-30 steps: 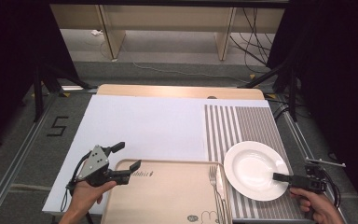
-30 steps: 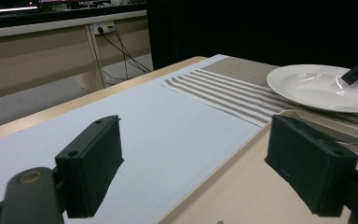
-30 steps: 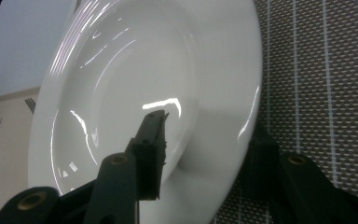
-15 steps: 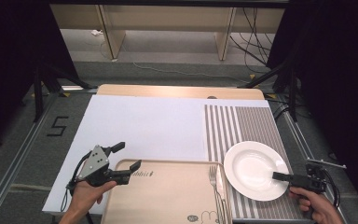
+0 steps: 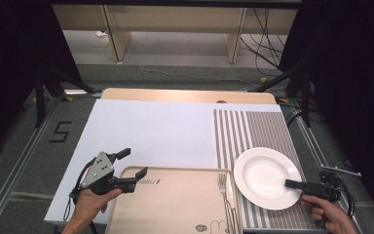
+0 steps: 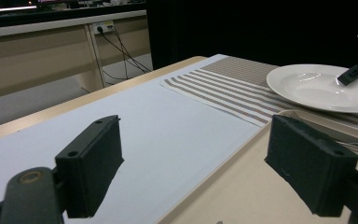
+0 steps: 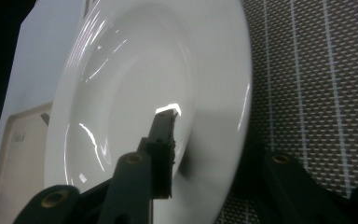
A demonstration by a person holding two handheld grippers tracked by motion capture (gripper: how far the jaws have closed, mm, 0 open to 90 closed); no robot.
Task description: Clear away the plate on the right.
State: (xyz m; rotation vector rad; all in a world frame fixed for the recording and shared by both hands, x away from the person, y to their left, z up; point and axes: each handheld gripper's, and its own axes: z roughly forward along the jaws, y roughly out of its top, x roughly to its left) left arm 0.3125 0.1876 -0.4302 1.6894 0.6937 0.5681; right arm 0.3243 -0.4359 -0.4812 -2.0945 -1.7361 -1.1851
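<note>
Plate (image 5: pixel 267 177) — white, round — is seen on the striped mat (image 5: pixel 246 131) at the right of the bench (image 5: pixel 185 95), its left rim just beside the tan tray (image 5: pixel 175 204). Small print on that tray is too blurred to be read; a "5" (image 5: pixel 61 132) is taped on the floor at the left. The plate's near rim is straddled by the right claw (image 5: pixel 294 184), whose jaws have just been closing — whether the rim is pinched cannot be told. The left claw (image 5: pixel 131 164) is held released over the tray's far left corner.
</note>
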